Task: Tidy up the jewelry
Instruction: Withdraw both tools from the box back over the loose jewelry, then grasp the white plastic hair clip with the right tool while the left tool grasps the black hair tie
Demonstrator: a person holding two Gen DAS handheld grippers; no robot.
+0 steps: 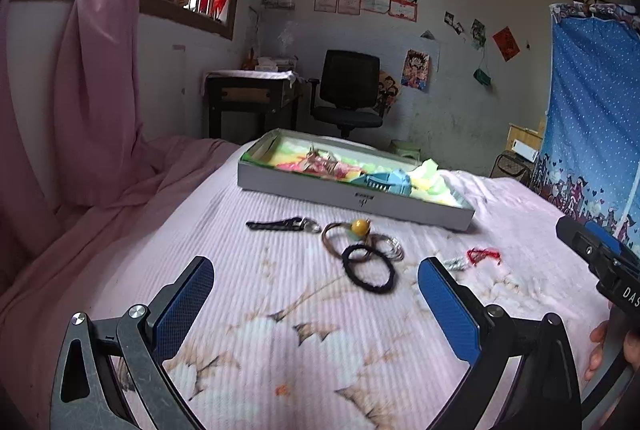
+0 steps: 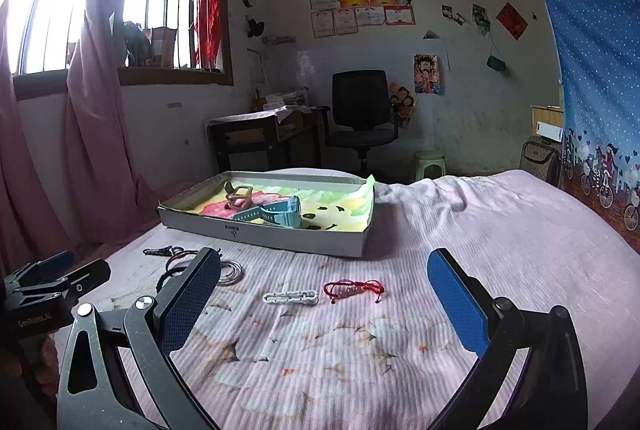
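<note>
A flat white box point(image 1: 344, 196) point(image 2: 280, 234) lined with coloured paper lies on the pink bed and holds a blue watch point(image 2: 276, 212) point(image 1: 386, 182) and a tan watch point(image 2: 239, 195). In front lie a black clip point(image 1: 280, 225), brown rings with a yellow bead point(image 1: 359, 227), a black hair tie point(image 1: 368, 271), silver bangles point(image 2: 229, 272), a white hair clip point(image 2: 291, 297) and a red string bracelet point(image 2: 353, 288) point(image 1: 484, 256). My left gripper point(image 1: 314, 278) is open and empty above the hair tie. My right gripper point(image 2: 324, 278) is open and empty above the red bracelet.
The bed sheet point(image 2: 460, 238) spreads to the right. Pink curtains point(image 1: 100, 90) hang at the left, a blue curtain point(image 2: 600, 70) at the right. A desk point(image 2: 260, 134), an office chair point(image 2: 362, 118) and a green stool point(image 2: 430, 164) stand beyond the bed.
</note>
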